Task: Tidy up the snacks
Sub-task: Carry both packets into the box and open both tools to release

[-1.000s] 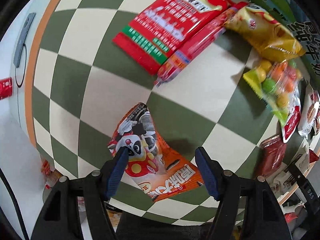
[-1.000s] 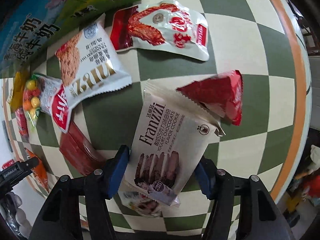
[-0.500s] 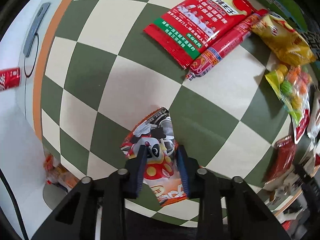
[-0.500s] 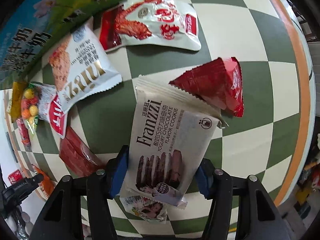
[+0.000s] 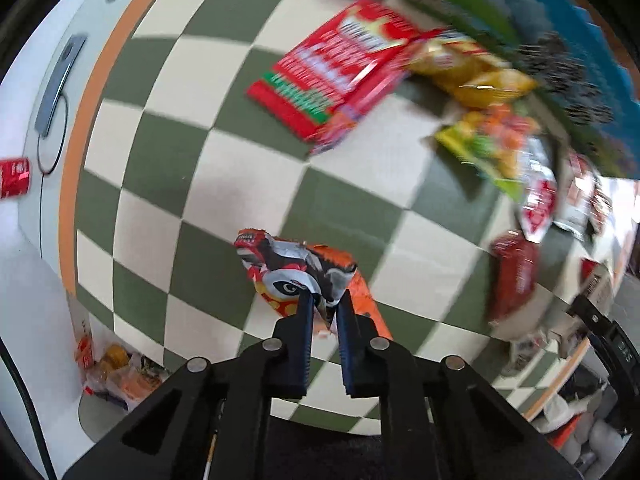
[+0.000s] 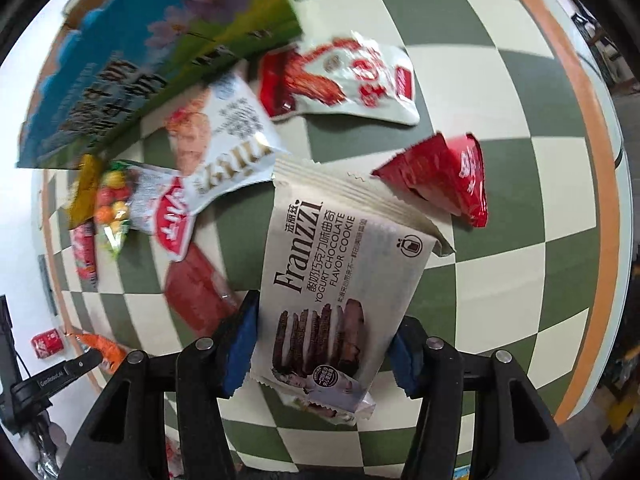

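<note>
My left gripper [image 5: 323, 300] is shut on an orange panda snack bag [image 5: 296, 272], crumpled between the fingers and lifted off the checkered table [image 5: 168, 160]. My right gripper [image 6: 324, 340] is shut on a beige Franzzi chocolate cookie pack [image 6: 340, 264], held by its sides above the table. The blue-green milk carton box [image 6: 140, 48] stands at the back; it also shows blurred in the left wrist view [image 5: 560, 32].
Left wrist view: a red flat pack [image 5: 336, 68], a yellow chip bag [image 5: 468, 72], a fruit candy bag [image 5: 492, 144], a dark red pack [image 5: 514, 276]. Right wrist view: a white oat cookie pack [image 6: 224, 140], a red-white meat pack [image 6: 340, 80], a red triangular pack [image 6: 444, 176].
My left gripper closed on the panda bag and lifted it, swinging toward the box. My right gripper tightened on the Franzzi pack and moved it toward the box.
</note>
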Available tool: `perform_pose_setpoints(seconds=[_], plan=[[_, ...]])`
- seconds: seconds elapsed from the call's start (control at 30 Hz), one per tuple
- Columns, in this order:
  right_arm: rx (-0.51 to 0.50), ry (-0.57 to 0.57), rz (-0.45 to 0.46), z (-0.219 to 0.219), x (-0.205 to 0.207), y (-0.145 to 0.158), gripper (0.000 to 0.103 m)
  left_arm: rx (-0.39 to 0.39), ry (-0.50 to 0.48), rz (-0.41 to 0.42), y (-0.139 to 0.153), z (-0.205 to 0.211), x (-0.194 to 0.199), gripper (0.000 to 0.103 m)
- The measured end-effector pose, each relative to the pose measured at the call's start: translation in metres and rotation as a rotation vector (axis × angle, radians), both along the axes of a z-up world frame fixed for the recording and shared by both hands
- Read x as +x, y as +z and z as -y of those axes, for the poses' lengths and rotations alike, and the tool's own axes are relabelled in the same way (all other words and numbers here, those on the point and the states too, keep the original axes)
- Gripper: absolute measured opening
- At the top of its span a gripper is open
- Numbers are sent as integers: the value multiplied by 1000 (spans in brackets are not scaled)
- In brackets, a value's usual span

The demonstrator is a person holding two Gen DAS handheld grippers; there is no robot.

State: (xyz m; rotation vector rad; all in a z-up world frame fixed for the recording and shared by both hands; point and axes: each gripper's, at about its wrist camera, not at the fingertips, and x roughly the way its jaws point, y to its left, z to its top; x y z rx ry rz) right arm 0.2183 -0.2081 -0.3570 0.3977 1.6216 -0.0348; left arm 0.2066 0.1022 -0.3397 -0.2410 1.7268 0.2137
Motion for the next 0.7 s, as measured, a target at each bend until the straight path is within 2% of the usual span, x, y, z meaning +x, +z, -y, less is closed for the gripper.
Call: perform_pose_setpoints(seconds=[0.17,0.37,0.53,0.7], plan=[[27,21,44,3,0,25,60,-1,-43,56,17,19,12,9],[47,30,92,9,12,49,60,-20,-39,97,33,18,16,8],[82,51,155,3,15,87,60,-52,-102,218,95,38,25,8],[130,99,243,-8,36,139,60,-101,-187,356,170,66,64,8]])
